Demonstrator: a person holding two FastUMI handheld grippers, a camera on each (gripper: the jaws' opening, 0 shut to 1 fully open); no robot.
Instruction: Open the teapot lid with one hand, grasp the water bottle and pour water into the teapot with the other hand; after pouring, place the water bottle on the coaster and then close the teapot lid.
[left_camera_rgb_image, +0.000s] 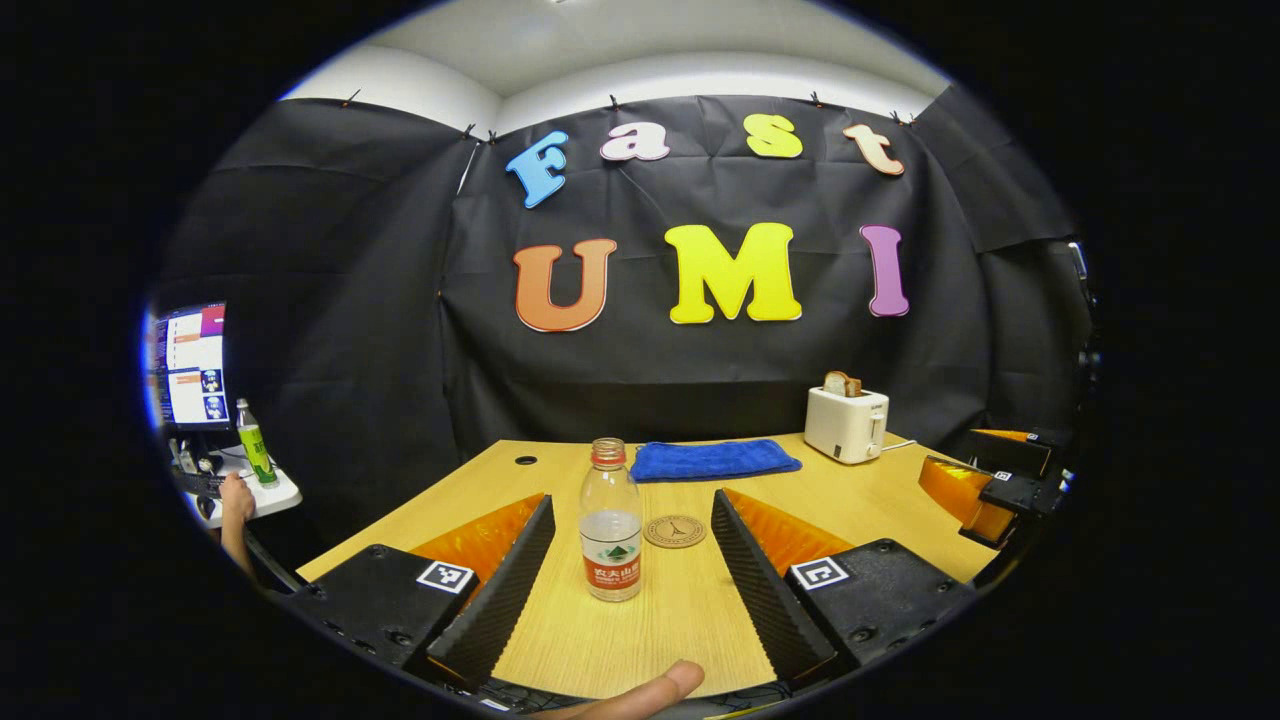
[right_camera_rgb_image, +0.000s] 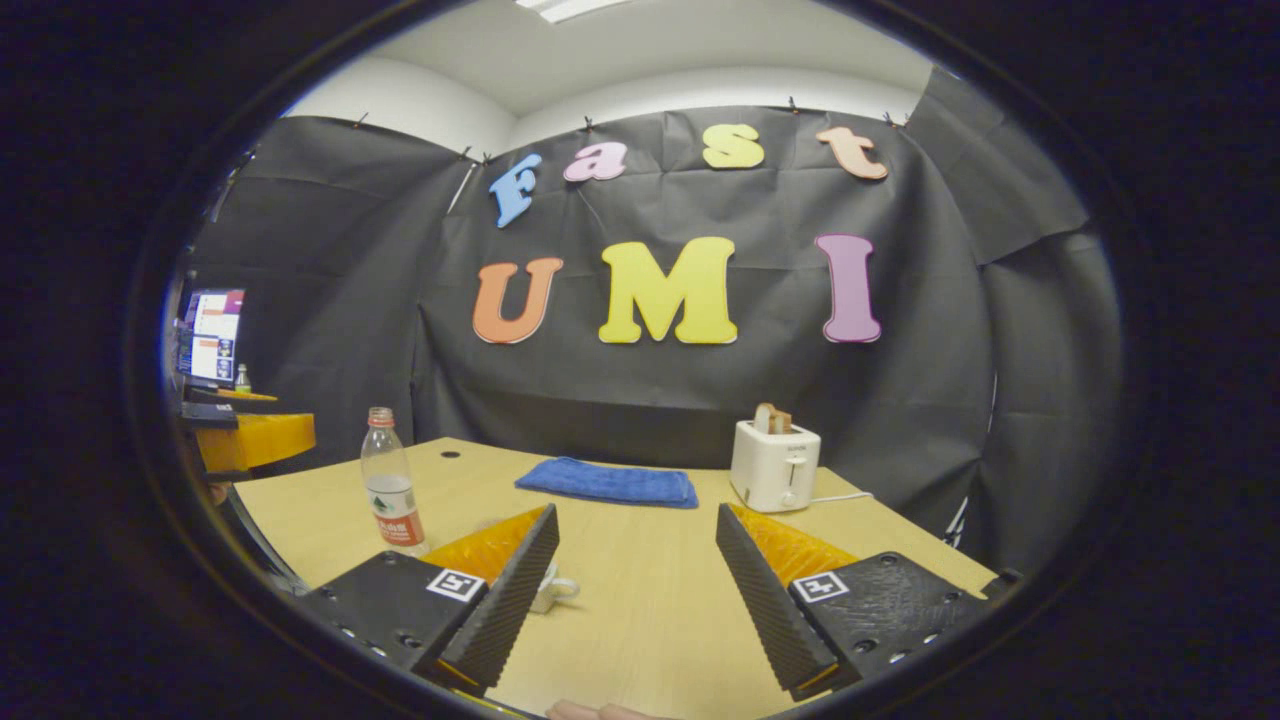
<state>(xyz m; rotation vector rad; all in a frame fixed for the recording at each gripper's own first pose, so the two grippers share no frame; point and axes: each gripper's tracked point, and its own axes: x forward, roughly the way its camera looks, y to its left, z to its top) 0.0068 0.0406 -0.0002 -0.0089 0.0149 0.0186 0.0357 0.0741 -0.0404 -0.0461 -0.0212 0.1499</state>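
Note:
A clear water bottle (left_camera_rgb_image: 610, 522) with a red label stands upright on the wooden table (left_camera_rgb_image: 640, 620), about a third full. It is just ahead of my left gripper (left_camera_rgb_image: 633, 500), whose fingers are spread wide and hold nothing. A round brown coaster (left_camera_rgb_image: 675, 531) lies just right of the bottle. In the right gripper view the bottle (right_camera_rgb_image: 392, 495) stands far to the left. My right gripper (right_camera_rgb_image: 637, 512) is open over bare table. A small white piece with a loop handle (right_camera_rgb_image: 556, 590), perhaps the teapot, peeks out beside one of its fingers; the rest is hidden.
A folded blue towel (left_camera_rgb_image: 715, 460) lies at the table's back, and a white toaster (left_camera_rgb_image: 845, 423) with bread stands to its right. The right gripper (left_camera_rgb_image: 985, 485) shows at the table's right edge. A side stand at far left holds a monitor (left_camera_rgb_image: 188, 365) and a green bottle (left_camera_rgb_image: 255, 455).

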